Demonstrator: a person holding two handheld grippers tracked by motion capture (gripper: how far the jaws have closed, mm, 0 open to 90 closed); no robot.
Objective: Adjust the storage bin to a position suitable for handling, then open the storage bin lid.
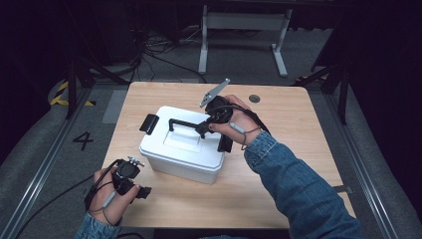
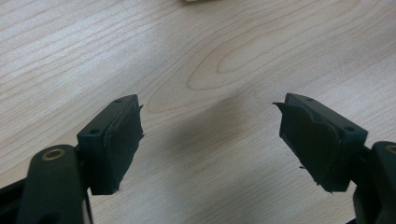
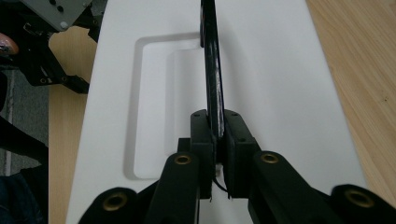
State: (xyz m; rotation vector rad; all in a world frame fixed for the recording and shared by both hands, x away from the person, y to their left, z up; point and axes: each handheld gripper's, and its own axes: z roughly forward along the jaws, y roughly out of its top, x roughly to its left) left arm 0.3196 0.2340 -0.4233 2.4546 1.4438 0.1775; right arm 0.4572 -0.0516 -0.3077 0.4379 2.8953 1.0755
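Light wood-grain bench (image 1: 278,164) on grey floor, dark surrounds. White rectangular plastic box (image 1: 181,149) sits at bench centre, lid on. Right hand-held gripper (image 1: 203,128), at 3 o'clock of the box, clenched on the lid's raised black handle (image 1: 185,123). Left hand-held gripper (image 1: 144,192), at 7 o'clock, jaws spread, grasping nothing.

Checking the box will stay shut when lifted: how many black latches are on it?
2: one latch at the box's far-left end, the other latch at its right end by the person's wrist. Other sides are hidden.
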